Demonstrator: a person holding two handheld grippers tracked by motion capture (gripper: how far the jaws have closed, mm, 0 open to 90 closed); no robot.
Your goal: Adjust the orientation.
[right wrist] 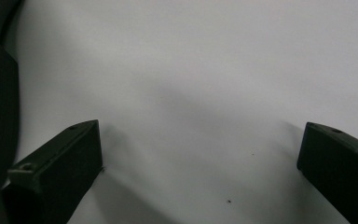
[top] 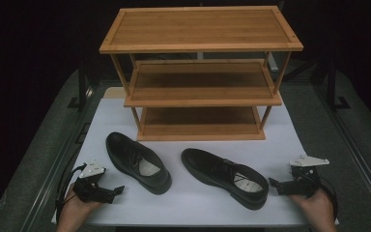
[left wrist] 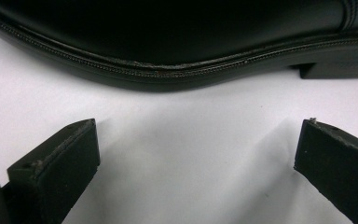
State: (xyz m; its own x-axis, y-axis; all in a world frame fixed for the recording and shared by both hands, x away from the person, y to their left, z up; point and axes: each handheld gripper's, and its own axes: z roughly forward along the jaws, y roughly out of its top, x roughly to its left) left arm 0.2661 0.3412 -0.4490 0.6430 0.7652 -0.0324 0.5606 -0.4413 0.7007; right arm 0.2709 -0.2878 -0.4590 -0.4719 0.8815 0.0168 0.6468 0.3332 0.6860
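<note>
Two black leather lace-up shoes lie on the white table top (top: pixel 193 198) in front of a three-tier bamboo shoe rack (top: pixel 200 72), whose shelves are bare. In the high view the left shoe (top: pixel 137 162) lies with its toe toward the near edge and slightly to the right, its heel pointing back toward the rack. The right shoe (top: pixel 224 177) lies just beside it, apart from it, angled the same way, with its pale insole showing.

The left gripper (top: pixel 118 190) rests low at the near left corner of the table, held in the person's left hand (top: pixel 75 212), its tips pointing right toward the left shoe's toe. Its jaws stand wide apart with nothing between them; in the left gripper view the shoe's welted sole edge and heel cross the top of the frame, near the tips but clear of them.

The right gripper (top: pixel 273 183) sits at the near right corner in the person's right hand (top: pixel 316 210), pointing left toward the right shoe's toe end. Its jaws are likewise spread wide and empty, over bare white surface, with a dark edge of the shoe at the far left of the right gripper view
</note>
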